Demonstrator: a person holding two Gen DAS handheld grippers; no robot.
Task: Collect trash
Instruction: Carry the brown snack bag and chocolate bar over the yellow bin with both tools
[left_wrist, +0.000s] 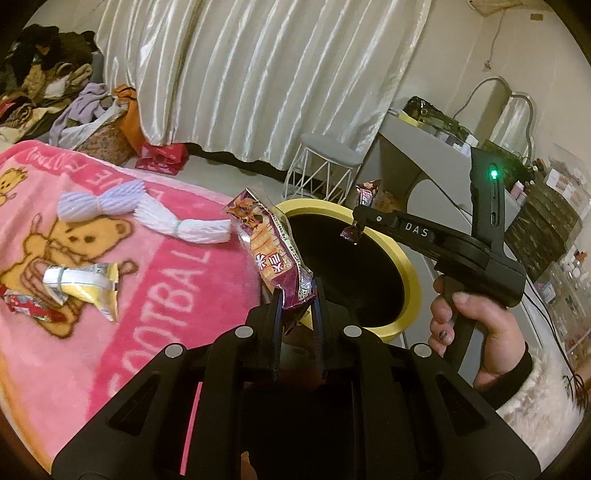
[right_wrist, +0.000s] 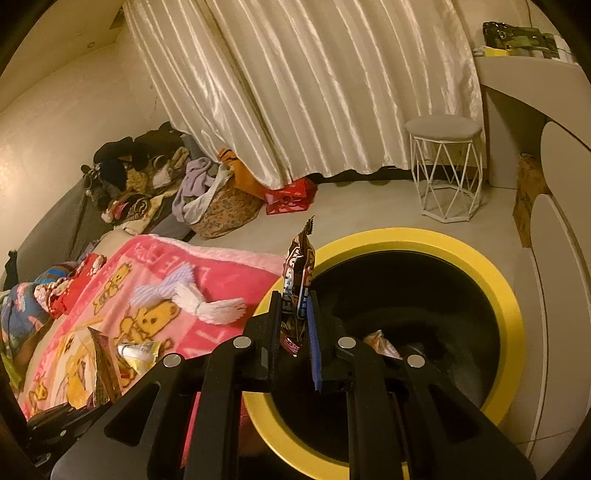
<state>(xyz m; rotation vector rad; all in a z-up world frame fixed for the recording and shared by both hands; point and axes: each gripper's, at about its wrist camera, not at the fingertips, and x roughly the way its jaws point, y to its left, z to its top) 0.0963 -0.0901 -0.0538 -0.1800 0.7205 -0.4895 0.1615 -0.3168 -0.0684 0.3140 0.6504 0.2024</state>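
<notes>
My left gripper (left_wrist: 298, 295) is shut on a long orange and purple snack wrapper (left_wrist: 269, 243), held at the near rim of the yellow-rimmed black bin (left_wrist: 408, 266). My right gripper (right_wrist: 293, 301) is shut on a brown candy wrapper (right_wrist: 297, 273) and holds it upright over the bin's left rim (right_wrist: 476, 254). In the left wrist view the right gripper (left_wrist: 356, 221) reaches over the bin with that wrapper (left_wrist: 364, 206). A silver and yellow wrapper (left_wrist: 86, 286) and a red wrapper (left_wrist: 26, 306) lie on the pink blanket (left_wrist: 177, 295). One wrapper (right_wrist: 382, 345) lies inside the bin.
Two yarn bundles, lilac (left_wrist: 99, 201) and white (left_wrist: 184, 223), lie on the blanket. A white wire stool (right_wrist: 445, 170) stands by the curtain (right_wrist: 295, 92). Bags and clothes (right_wrist: 207, 195) are piled at the far left. A grey dresser (left_wrist: 424, 147) with clutter stands right.
</notes>
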